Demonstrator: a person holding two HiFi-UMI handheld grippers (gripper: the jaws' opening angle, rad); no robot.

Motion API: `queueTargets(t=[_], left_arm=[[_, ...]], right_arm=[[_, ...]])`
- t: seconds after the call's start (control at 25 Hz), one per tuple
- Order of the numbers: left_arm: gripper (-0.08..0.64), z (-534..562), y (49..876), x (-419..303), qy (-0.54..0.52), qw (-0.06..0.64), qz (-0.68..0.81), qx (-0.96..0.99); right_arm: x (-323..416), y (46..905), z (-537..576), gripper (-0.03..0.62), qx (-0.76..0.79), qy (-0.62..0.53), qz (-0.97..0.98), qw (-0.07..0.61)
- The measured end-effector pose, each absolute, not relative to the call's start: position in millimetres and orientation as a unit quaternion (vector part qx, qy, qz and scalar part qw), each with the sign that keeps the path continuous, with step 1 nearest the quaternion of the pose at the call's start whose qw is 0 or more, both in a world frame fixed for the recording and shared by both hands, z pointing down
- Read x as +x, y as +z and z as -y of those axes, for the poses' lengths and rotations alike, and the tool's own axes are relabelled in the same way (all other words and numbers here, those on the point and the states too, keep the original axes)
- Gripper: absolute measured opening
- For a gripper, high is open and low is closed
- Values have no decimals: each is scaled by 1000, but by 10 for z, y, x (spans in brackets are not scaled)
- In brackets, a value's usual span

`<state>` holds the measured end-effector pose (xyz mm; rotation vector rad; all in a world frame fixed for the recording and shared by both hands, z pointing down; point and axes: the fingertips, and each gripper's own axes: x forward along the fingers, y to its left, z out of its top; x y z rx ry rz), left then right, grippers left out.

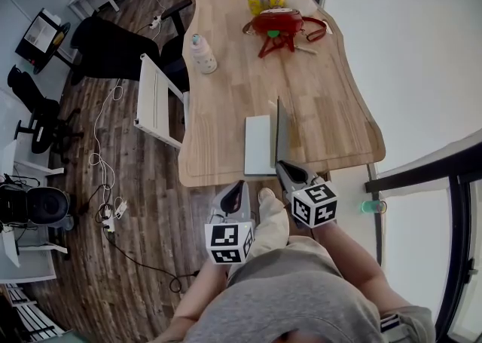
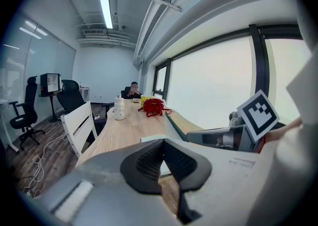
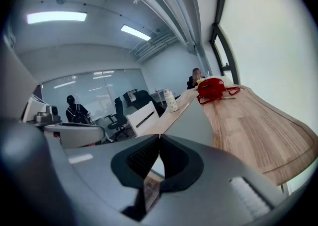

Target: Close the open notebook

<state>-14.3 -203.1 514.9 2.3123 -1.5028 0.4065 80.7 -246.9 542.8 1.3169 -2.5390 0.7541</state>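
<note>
Notebook (image 1: 258, 145) half closed: cover (image 1: 279, 132) stands upright just ahead of the shut, empty right claw (image 1: 286, 170), left claw (image 1: 239, 188) also shut and empty, cover not yet down.

Smooth pale wood for the table (image 1: 331, 108), with the grain showing. Plain white paper inside the notebook (image 1: 260, 145), under a dull grey cover. Matt grey plastic on the left gripper (image 1: 239, 187) and the right gripper (image 1: 282, 168), with black ribbed pads (image 2: 148, 163). Dark wood planks on the floor (image 1: 128, 274). Smooth white paint on the chair (image 1: 154, 100). Soft grey cloth for the shirt (image 1: 301, 296).
</note>
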Motion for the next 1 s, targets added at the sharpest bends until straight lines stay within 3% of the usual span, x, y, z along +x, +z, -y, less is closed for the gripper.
queueTargets(t=[1.0], left_arm=[[5, 2107, 5302, -274, 144, 195, 554, 797]], right_arm=[[16, 6041, 2541, 11, 351, 252, 884, 178]])
